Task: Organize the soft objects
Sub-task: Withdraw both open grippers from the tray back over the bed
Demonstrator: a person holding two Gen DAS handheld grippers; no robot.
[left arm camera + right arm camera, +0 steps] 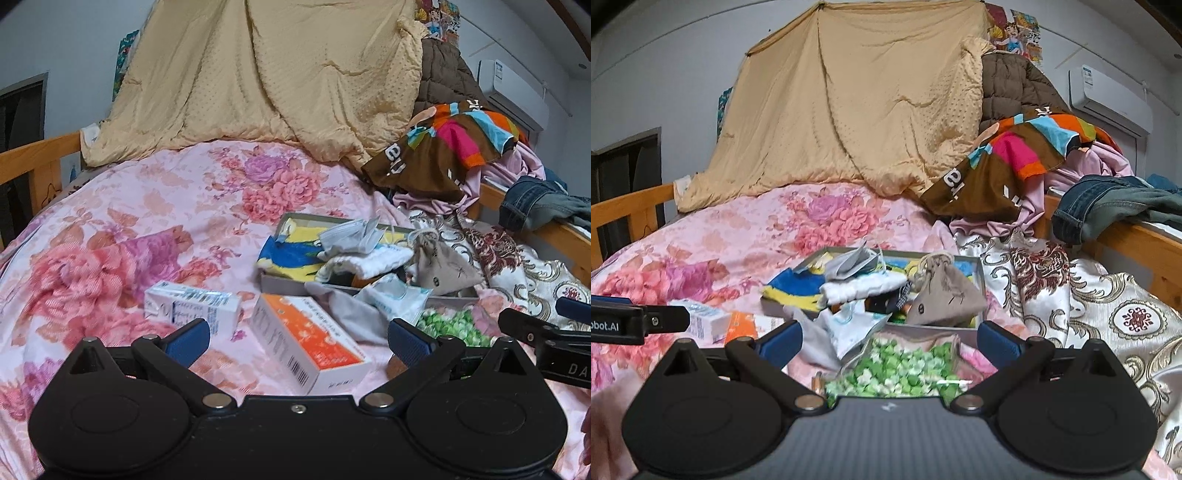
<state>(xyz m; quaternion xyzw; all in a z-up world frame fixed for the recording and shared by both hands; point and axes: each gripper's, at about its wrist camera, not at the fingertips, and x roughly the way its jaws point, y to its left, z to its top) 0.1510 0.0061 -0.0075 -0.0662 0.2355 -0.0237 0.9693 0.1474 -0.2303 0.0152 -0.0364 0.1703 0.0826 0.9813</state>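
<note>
A shallow grey box (280, 284) lies on the pink floral bedspread (147, 206), heaped with soft things: a blue-and-yellow towel (291, 254), a white cloth (373, 260), a grey face mask (351, 236) and a beige drawstring pouch (439, 266). A bag of green stars (894, 365) lies in front of the box (979, 273). My left gripper (297, 338) is open over an orange-and-white carton (314, 347). My right gripper (888, 339) is open over the bag of green stars. Neither holds anything.
A white-and-blue carton (192, 304) lies left of the orange one. A tan quilt (266, 74), a brown coat and a striped bag (443, 147) pile at the back. Jeans (1115, 206) hang over the wooden rail at right. A patterned satin cloth (1089, 306) lies right.
</note>
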